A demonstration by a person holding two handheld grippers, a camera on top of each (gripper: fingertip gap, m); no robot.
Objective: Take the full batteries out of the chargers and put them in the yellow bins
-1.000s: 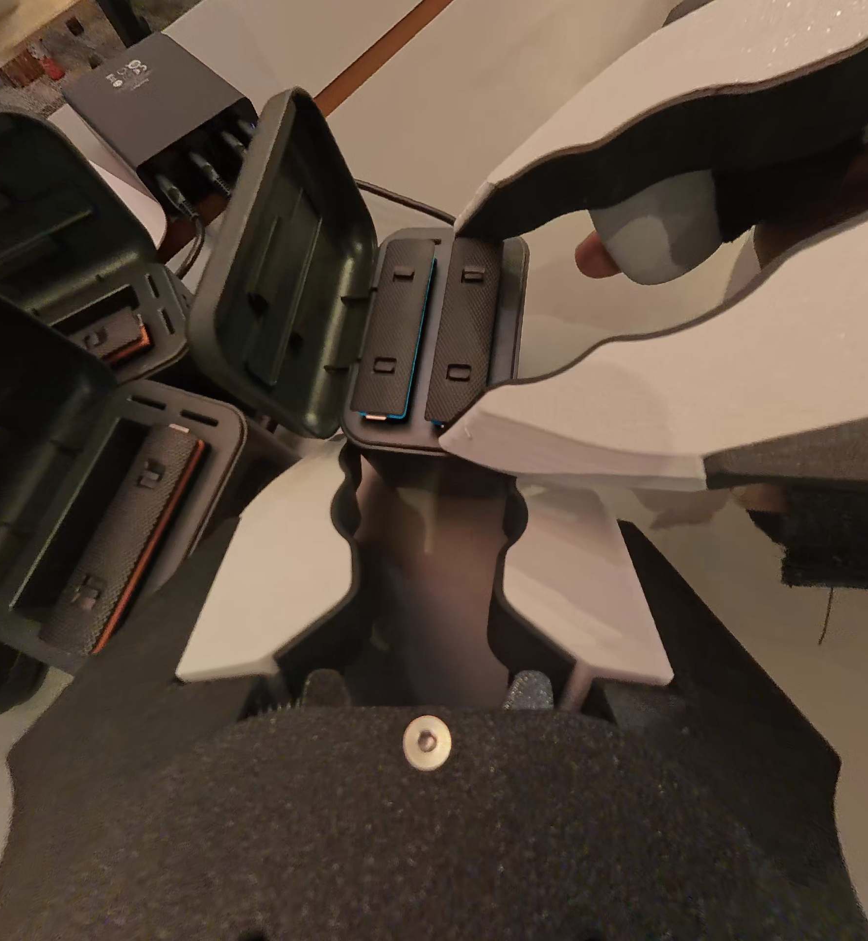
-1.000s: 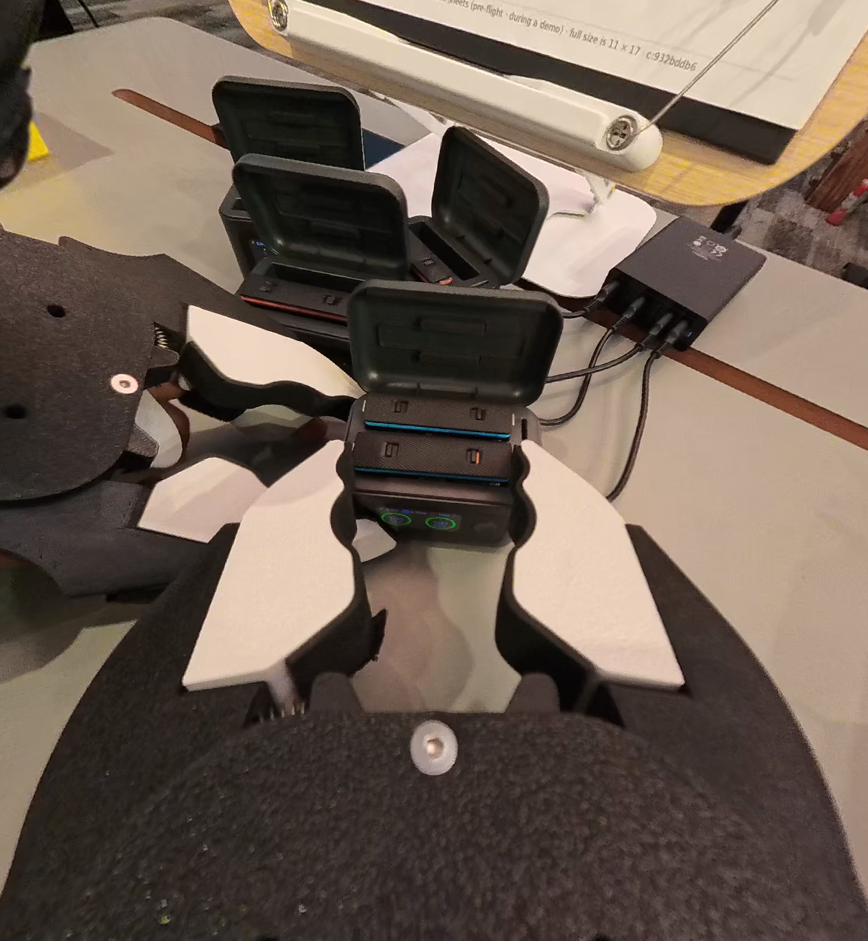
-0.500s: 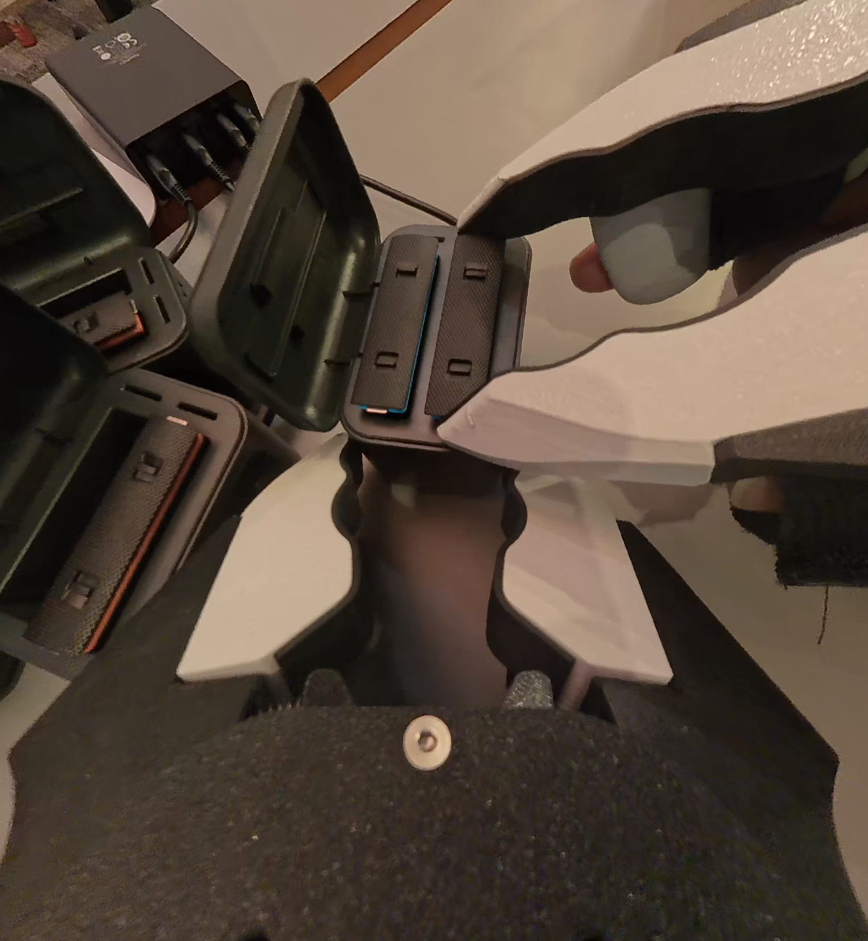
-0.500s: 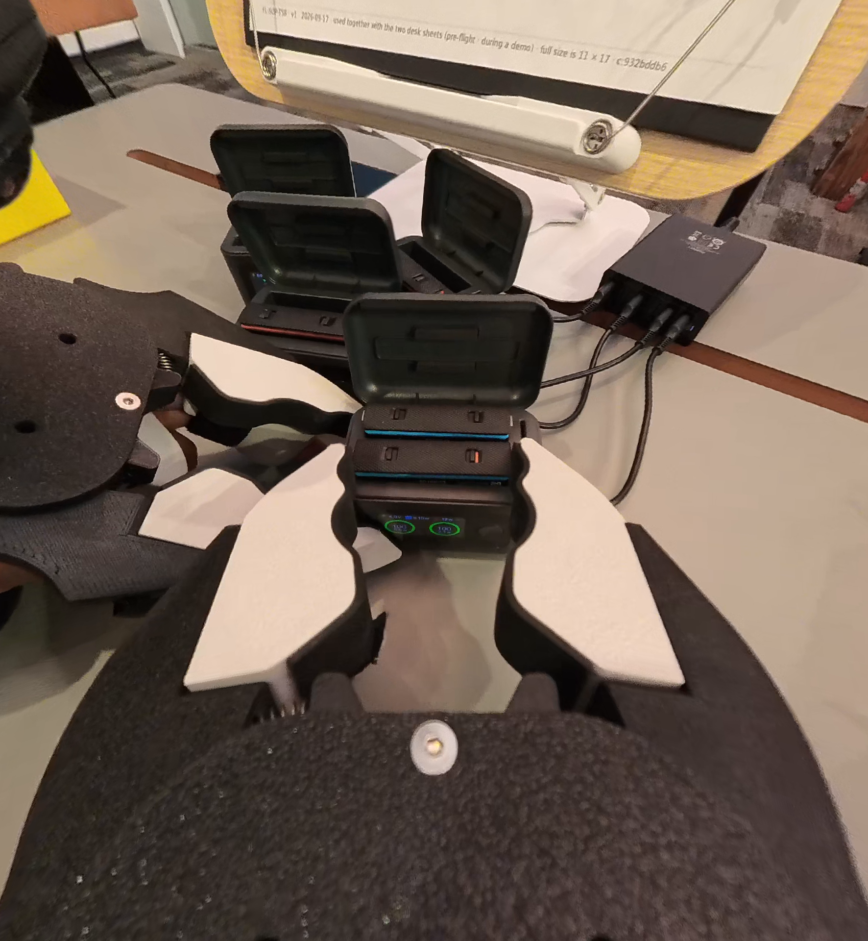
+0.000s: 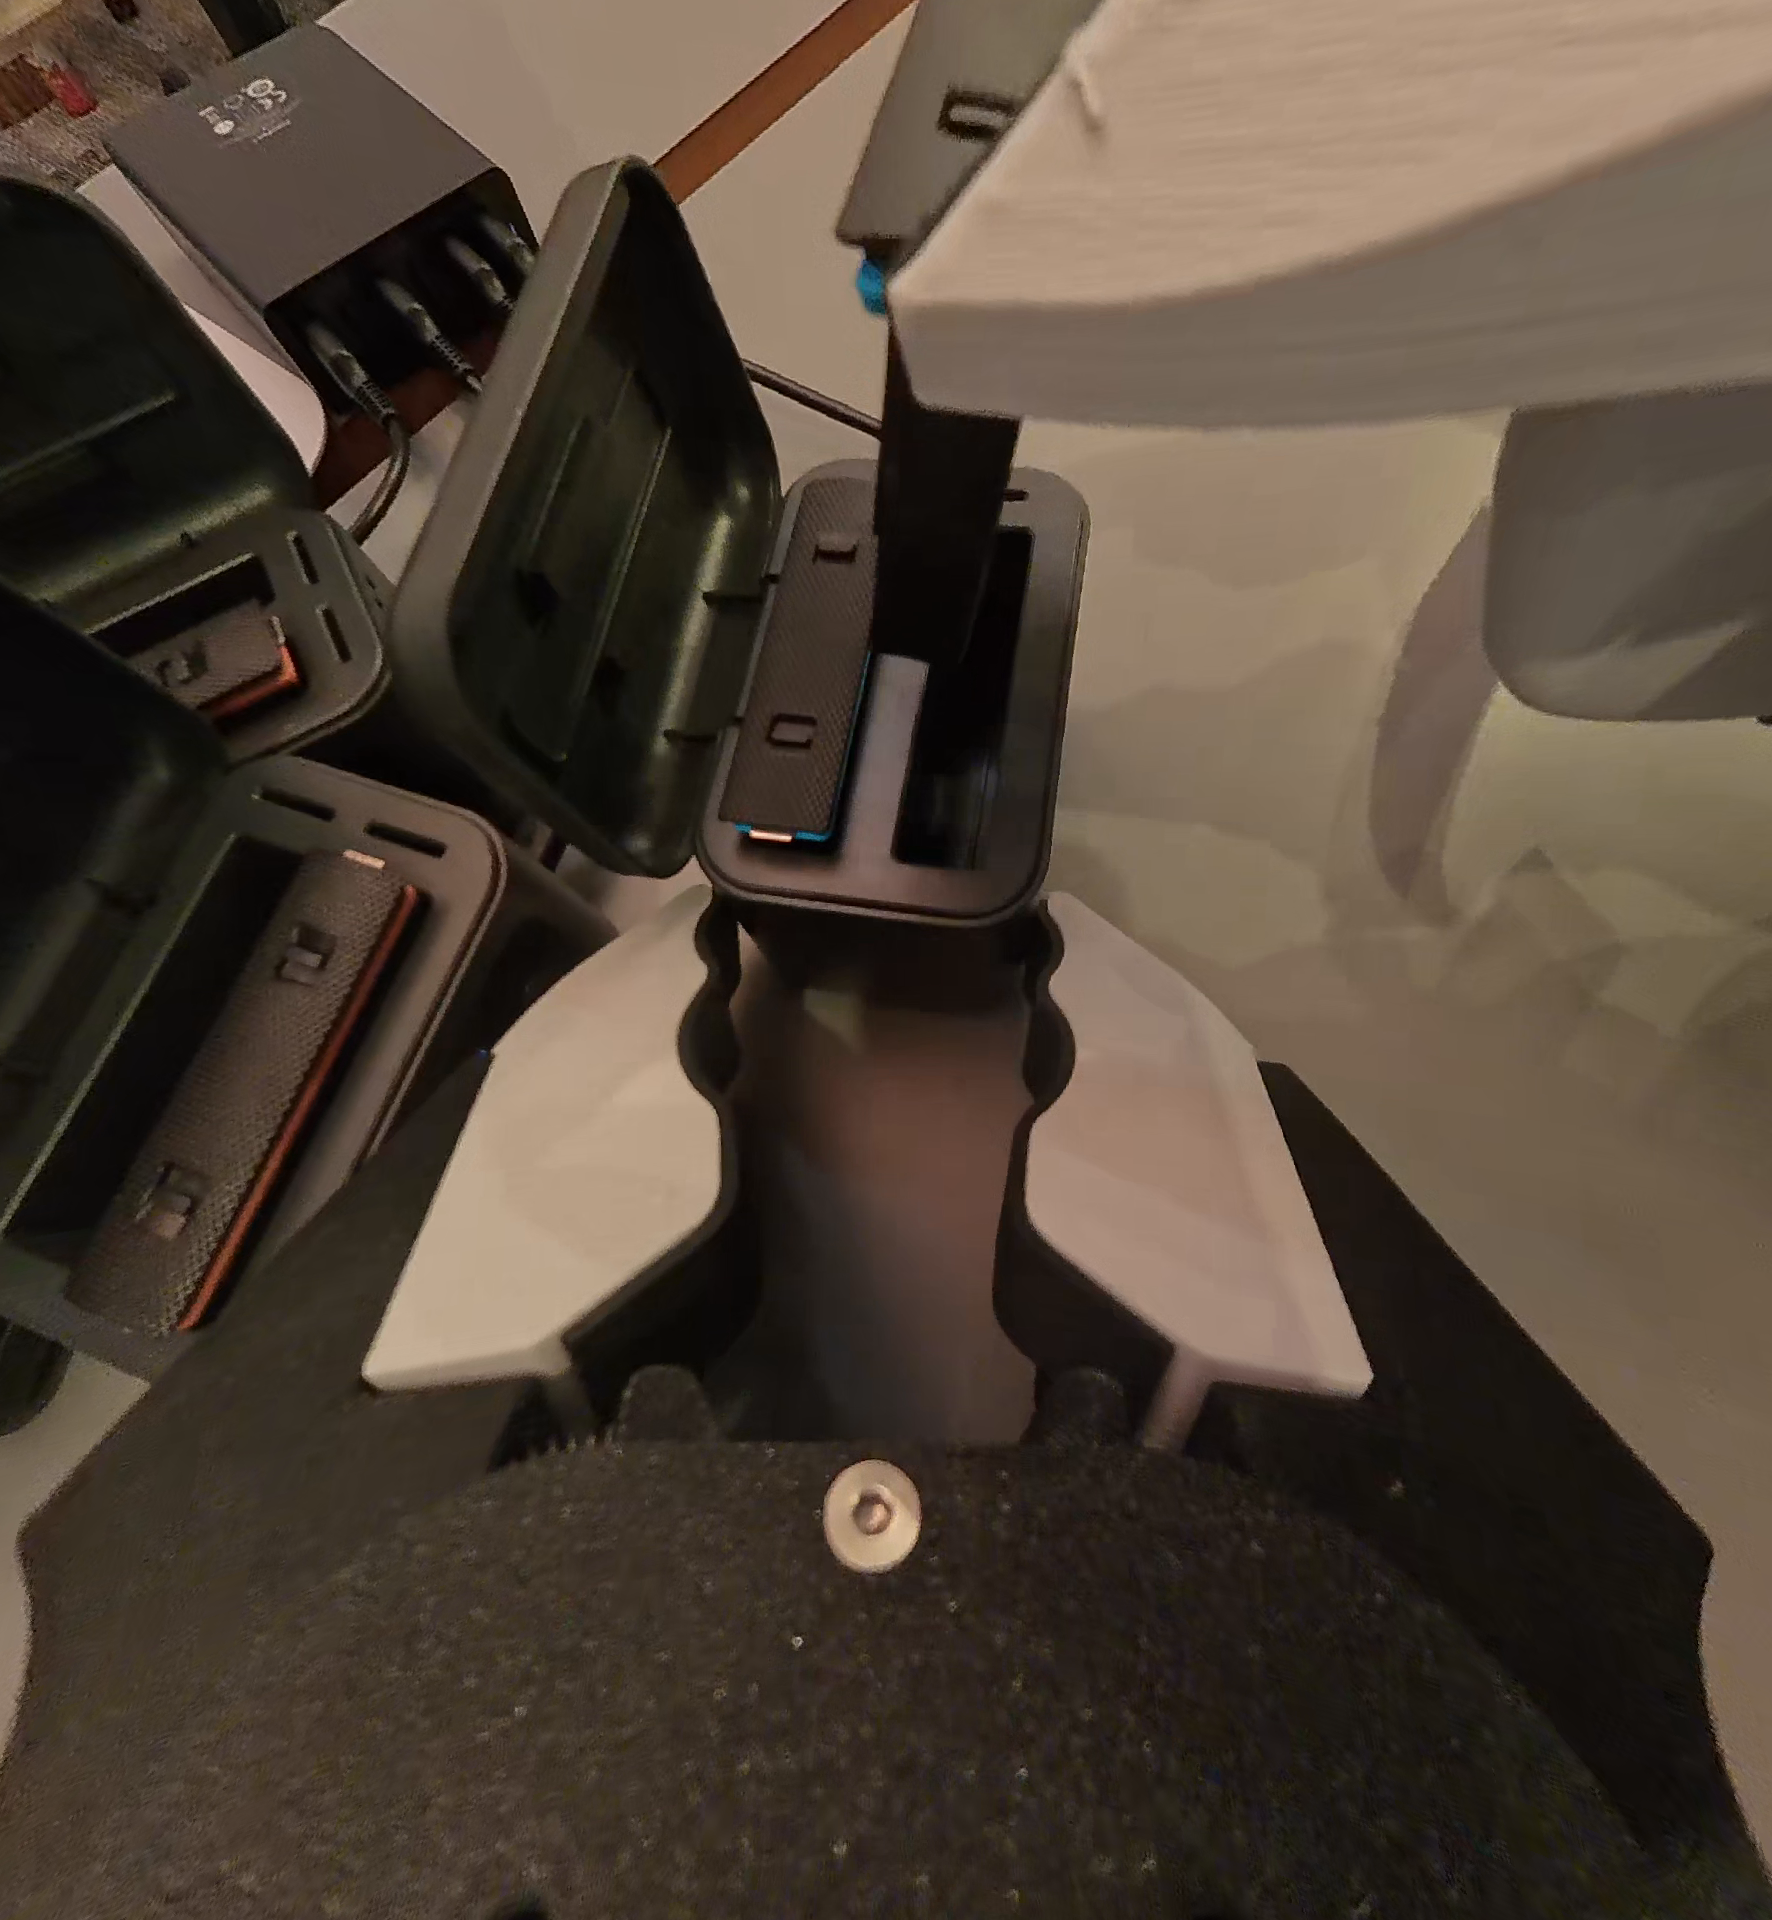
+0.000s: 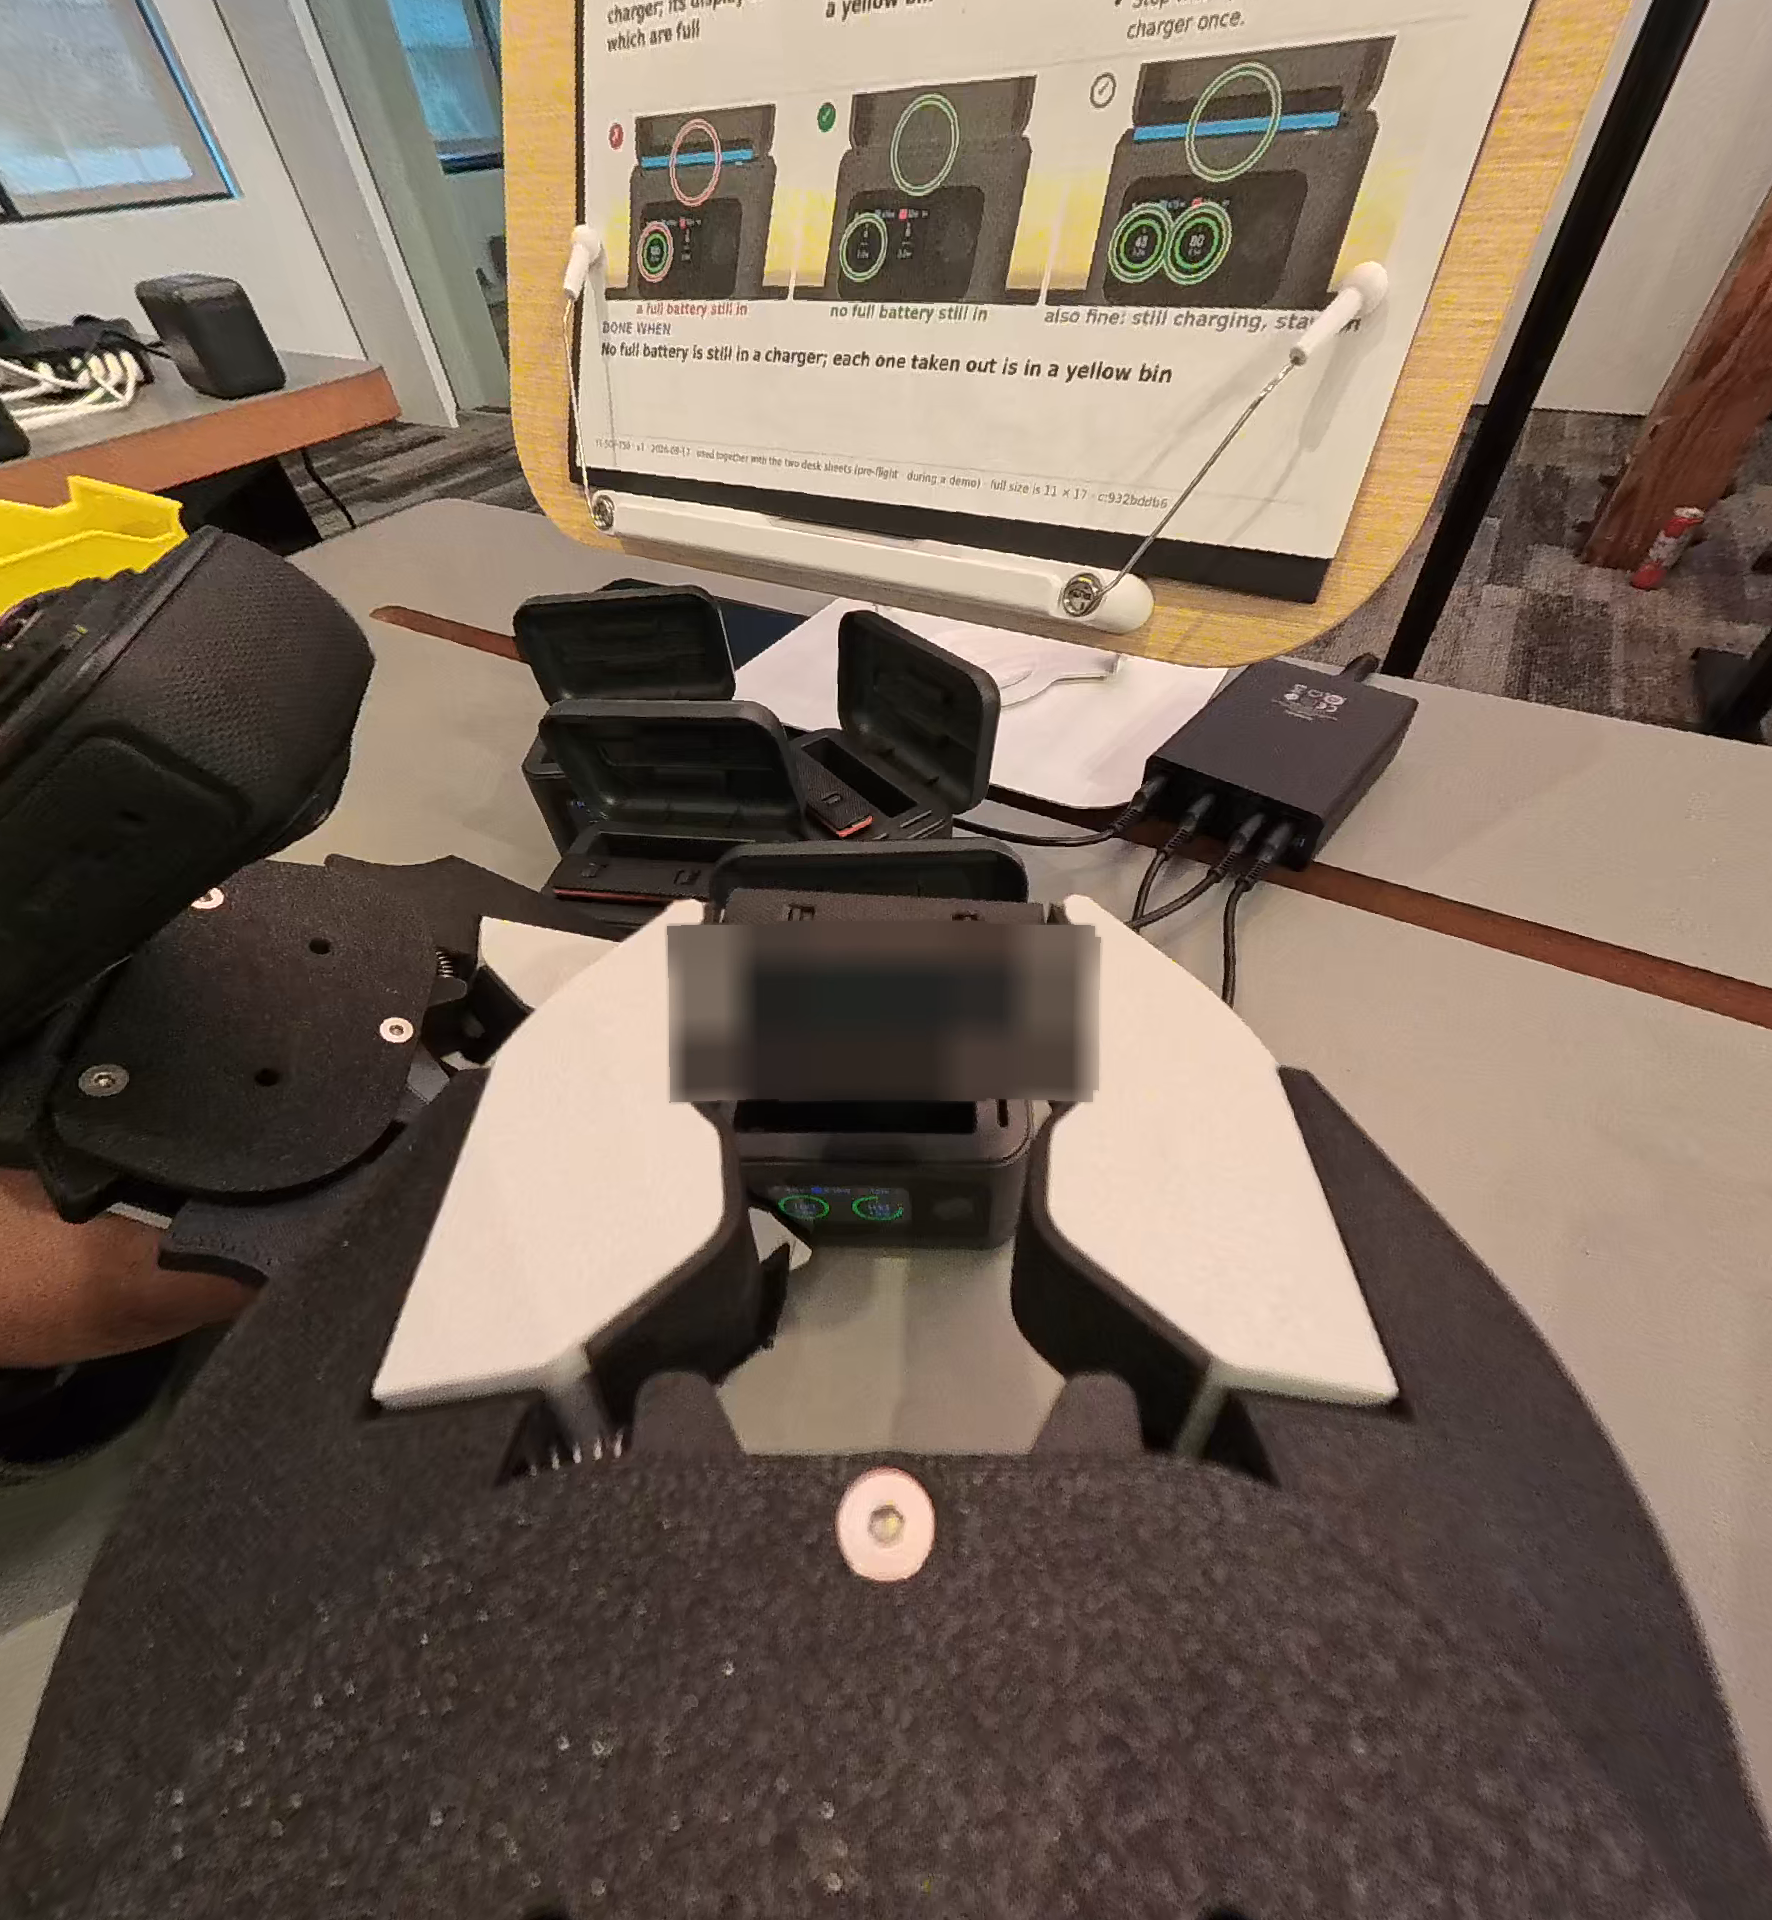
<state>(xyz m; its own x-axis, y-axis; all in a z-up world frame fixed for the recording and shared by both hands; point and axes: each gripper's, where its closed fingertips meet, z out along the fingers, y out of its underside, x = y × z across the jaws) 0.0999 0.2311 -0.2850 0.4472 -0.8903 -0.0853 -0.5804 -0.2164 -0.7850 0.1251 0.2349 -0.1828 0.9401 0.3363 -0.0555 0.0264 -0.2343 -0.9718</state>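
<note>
My left gripper (image 5: 882,935) is shut on the near end of an open black charger (image 5: 861,899) and holds it on the table. My right gripper (image 6: 882,935) is shut on a black battery (image 6: 882,909) with a blue edge, gripped by its two ends. In the left wrist view this battery (image 5: 942,499) hangs from the right gripper's white finger (image 5: 1381,239), with its lower end still in the charger's right slot (image 5: 955,769). A second blue-edged battery (image 5: 799,675) sits in the left slot. The charger's front display (image 6: 840,1205) shows two green rings.
Two more open chargers (image 5: 186,1091) (image 5: 134,499) with orange-edged batteries stand to the left. A black power hub (image 6: 1277,758) with cables lies behind. A yellow bin (image 6: 20,582) is at the far left. An instruction board (image 6: 965,260) stands at the back. There is about 10 cm between the tips of the two grippers.
My right gripper has risen and drawn the front battery up out of its slot. My left gripper has stayed clamped on the charger.
</note>
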